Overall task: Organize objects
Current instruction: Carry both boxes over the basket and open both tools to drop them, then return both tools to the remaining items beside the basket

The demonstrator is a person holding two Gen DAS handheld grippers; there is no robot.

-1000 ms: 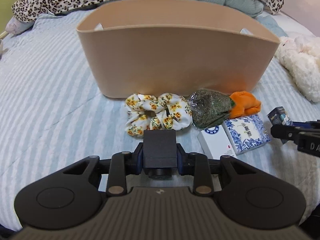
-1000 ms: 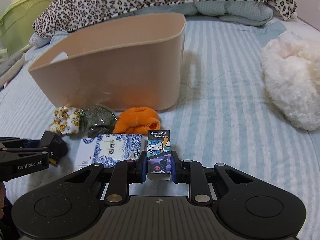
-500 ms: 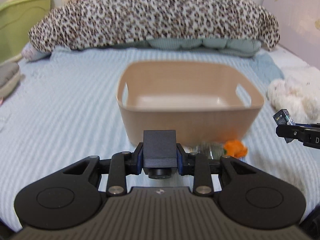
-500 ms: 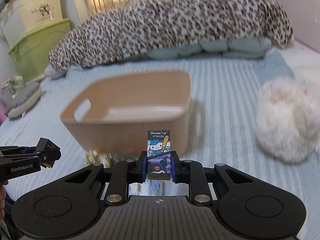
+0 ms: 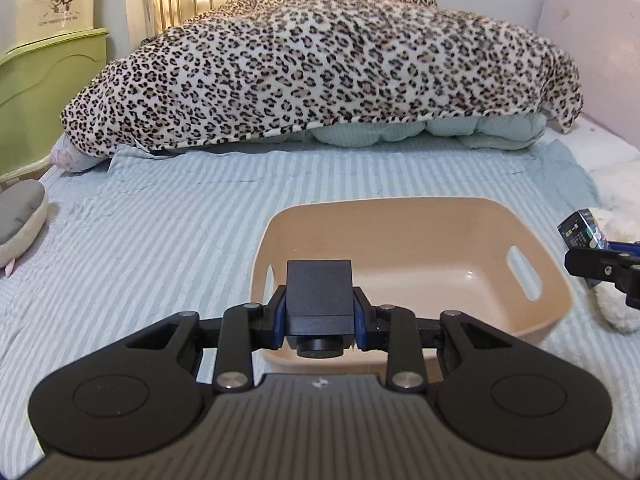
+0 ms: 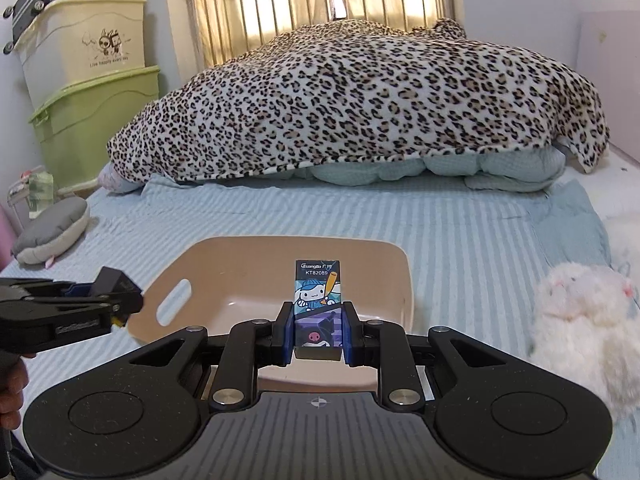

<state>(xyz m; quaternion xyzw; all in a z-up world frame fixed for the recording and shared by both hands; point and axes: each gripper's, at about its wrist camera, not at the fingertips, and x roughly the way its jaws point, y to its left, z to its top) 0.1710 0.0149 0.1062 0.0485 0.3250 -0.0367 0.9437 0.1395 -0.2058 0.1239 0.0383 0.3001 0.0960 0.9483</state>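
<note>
On the bed, a basket in the middle. Behind it, a blanket over pillows. Right of the basket, a plush toy. Far left, a cushion; behind that, stacked bins beside the bed.

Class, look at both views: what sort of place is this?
Most likely a bedroom: a bed with a striped sheet, a leopard-print blanket against a metal bed frame, and stacked storage bins beside it.
</note>
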